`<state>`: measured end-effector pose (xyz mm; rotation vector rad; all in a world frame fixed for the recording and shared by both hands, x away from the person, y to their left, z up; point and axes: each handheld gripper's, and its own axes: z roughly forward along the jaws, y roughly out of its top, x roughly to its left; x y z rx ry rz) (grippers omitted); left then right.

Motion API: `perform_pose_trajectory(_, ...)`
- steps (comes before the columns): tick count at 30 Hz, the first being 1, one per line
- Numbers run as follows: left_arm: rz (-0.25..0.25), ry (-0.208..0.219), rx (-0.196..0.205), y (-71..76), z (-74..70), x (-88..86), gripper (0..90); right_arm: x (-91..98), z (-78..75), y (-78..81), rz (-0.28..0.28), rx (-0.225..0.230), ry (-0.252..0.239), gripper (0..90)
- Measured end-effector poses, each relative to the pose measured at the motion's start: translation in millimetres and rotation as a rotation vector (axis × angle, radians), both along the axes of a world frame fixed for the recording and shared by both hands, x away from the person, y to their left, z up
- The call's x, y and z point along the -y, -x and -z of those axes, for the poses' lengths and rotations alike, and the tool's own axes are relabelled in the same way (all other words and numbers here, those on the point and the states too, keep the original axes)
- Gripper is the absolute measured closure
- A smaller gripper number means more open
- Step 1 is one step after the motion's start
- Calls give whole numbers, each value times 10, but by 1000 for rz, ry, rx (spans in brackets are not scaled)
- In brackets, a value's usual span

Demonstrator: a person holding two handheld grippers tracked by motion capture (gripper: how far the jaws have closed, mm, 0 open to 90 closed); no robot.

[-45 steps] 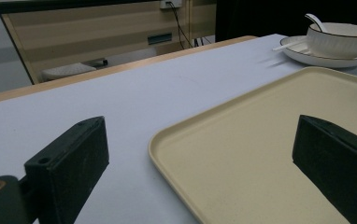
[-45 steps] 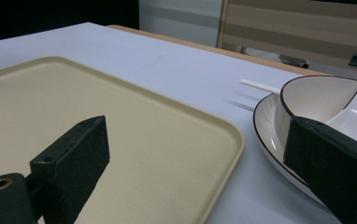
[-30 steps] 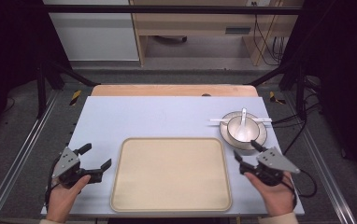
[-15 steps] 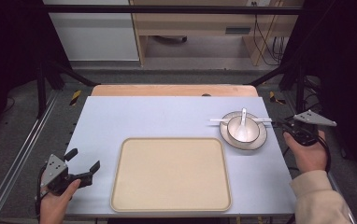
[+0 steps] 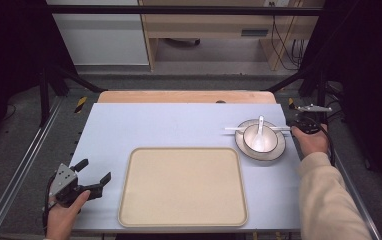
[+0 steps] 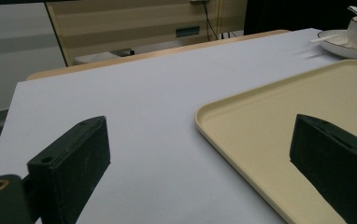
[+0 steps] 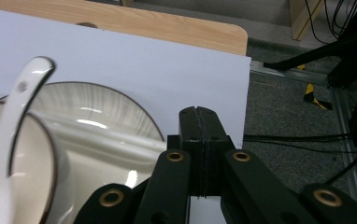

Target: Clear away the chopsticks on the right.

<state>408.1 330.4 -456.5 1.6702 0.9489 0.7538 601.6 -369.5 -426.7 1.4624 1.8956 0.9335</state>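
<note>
The right hand-held gripper [image 5: 299, 129] sits at the counter's [image 5: 179, 125] right edge with its jaws pressed flat together, nothing between them; the right gripper view shows the two black pads meeting in one seam. Just to its left, as the high view has it, lies the plate [image 5: 274, 152], with the bowl [image 5: 260, 139] standing on it and the spoon [image 5: 259, 131] resting in the bowl, handle pointing away from the person. A thin white stick [image 5: 235, 129], likely a chopstick, lies across the plate's far side; its long axis runs crosswise, in line with the gripper's tips, and its right end comes close to them. Whether they touch I cannot tell.

In the right gripper view the plate's [image 7: 116, 135] rim lies just ahead and left of the shut jaws, and the spoon's [image 7: 17, 116] handle rises further left over the bowl [image 7: 22, 163].

The left hand-held gripper [image 5: 95, 181] rests well apart from all this, at the near left of the counter, jaws spread wide and empty, pointing toward the tray [image 5: 184, 192]. Its own view shows the tray's [image 6: 242, 135] rim between the open jaws and the plate [image 6: 340, 44] far off at upper right.

The right hand is by far the nearer to the dishes. My reading is that any grasp from here would need the jaws opened first, then a short move leftward onto the stick's end or the plate's rim.
</note>
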Motion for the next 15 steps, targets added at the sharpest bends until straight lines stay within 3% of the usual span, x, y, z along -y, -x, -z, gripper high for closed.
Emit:
perform_pose_trajectory(4,-8,-2,-1,12,2,-40,49,-34,21,-157,-14,-20,30,900)
perform_pose_trajectory(6,-15,4,-6,12,14,-64,49,-57,50,-230,-19,-62,54,900)
perform_pose_trajectory(8,-15,-1,-7,12,13,-73,50,-49,85,-255,-26,-84,84,900)
perform_pose_trajectory(15,-15,-7,-6,15,14,-66,53,-37,134,-227,-37,-152,102,900)
